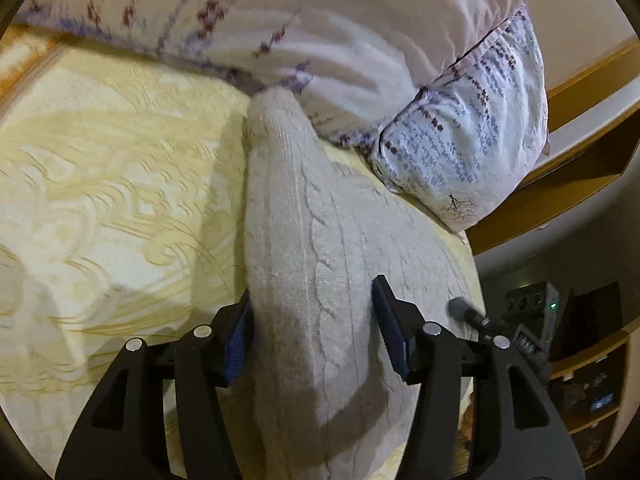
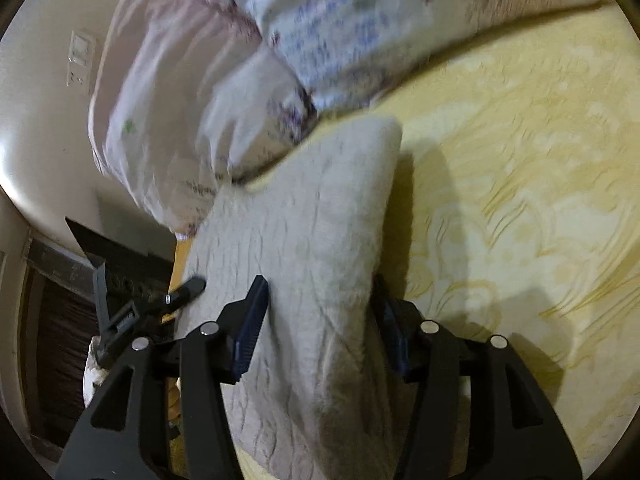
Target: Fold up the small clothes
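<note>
Two grippers on one cream cable-knit sweater (image 1: 320,264), which lies on the yellow bedspread (image 1: 120,168) just below the floral pillows (image 1: 460,140). Left gripper (image 1: 312,320): jaws spread wide, straddling a sweater fold, not clamped. Right gripper (image 2: 320,320): same, jaws apart around bunched knit.

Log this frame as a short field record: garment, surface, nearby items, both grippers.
garment: cream cable-knit piece, lying on the bed
surface: yellow patterned bedspread
nearby: floral pillow beside the garment's far end
left gripper: open, fingers either side of the knit
right gripper: open, fingers either side of the knit
image quality: right wrist view motion-blurred
fold state: cannot tell
</note>
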The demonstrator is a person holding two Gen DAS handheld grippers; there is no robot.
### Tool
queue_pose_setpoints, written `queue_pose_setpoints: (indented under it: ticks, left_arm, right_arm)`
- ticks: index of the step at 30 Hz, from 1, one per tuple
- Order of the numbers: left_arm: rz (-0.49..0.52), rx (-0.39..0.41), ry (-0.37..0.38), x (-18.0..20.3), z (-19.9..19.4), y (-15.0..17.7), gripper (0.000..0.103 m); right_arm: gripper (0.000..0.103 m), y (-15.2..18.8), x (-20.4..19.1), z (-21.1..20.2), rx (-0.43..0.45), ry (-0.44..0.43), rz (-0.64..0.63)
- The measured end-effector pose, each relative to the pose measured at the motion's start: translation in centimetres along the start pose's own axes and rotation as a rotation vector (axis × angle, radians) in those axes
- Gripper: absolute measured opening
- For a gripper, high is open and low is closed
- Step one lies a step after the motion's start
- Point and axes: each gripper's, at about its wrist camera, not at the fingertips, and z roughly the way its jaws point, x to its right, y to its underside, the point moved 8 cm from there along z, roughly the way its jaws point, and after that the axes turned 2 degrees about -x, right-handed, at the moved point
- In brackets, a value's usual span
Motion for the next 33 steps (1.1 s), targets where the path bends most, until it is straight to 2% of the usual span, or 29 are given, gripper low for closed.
queue_pose_setpoints:
  ticks: [4,5,6,7,10,14,17,19,22,28,30,33]
  left_arm:
    - [0.105,0.130,-0.063,1.4,-2.9,-0.8,0.057]
    - [0.152,0.159,-0.068,2.5,-3.5,-0.8,0.057]
    - [0.196,0.176,-0.073,3.5,-3.8,-0.6,0.057]
    - [0.233,0.183,-0.078,4.3,-3.9,-0.4,0.059]
    - [0.366,0.171,-0.090,7.0,-3.2,1.0,0.063]
    - [0.434,0.110,-0.101,8.3,-1.4,2.4,0.064]
    - [0.441,0.064,-0.150,7.7,0.5,2.9,0.064]
    - [0.437,0.049,-0.180,7.3,1.2,3.2,0.064]
    - [0.450,0.062,-0.215,7.0,1.6,3.4,0.064]
    - [0.441,0.128,-0.215,7.5,-1.2,4.5,0.065]
    - [0.443,0.158,-0.249,7.3,-2.2,5.0,0.067]
    - [0.454,0.178,-0.335,6.5,-2.8,5.9,0.070]
  right_arm:
    - [0.051,-1.5,0.4,-0.5,0.034,0.022,-0.001]
    - [0.046,-1.5,0.4,-0.2,0.028,0.026,-0.009]
    - [0.028,-1.3,0.1,0.2,0.016,0.028,-0.032]
    - [0.019,-1.3,0.0,0.4,0.022,0.039,-0.050]
    - [0.012,-1.6,0.3,0.1,0.072,0.108,-0.092]
    - [0.011,-1.7,2.1,0.6,0.062,0.146,-0.031]
    - [0.012,-1.7,2.8,0.7,0.060,0.169,-0.017]
    - [0.018,-1.8,2.7,1.0,0.050,0.200,-0.031]
    - [0.042,-1.6,2.4,0.1,0.064,0.257,-0.069]
    - [0.041,1.2,-1.5,-4.4,0.146,0.169,-0.215]
    - [0.041,2.7,-3.2,-5.2,0.147,0.148,-0.289]
    - [0.041,4.5,-4.8,-4.9,0.121,0.161,-0.381]
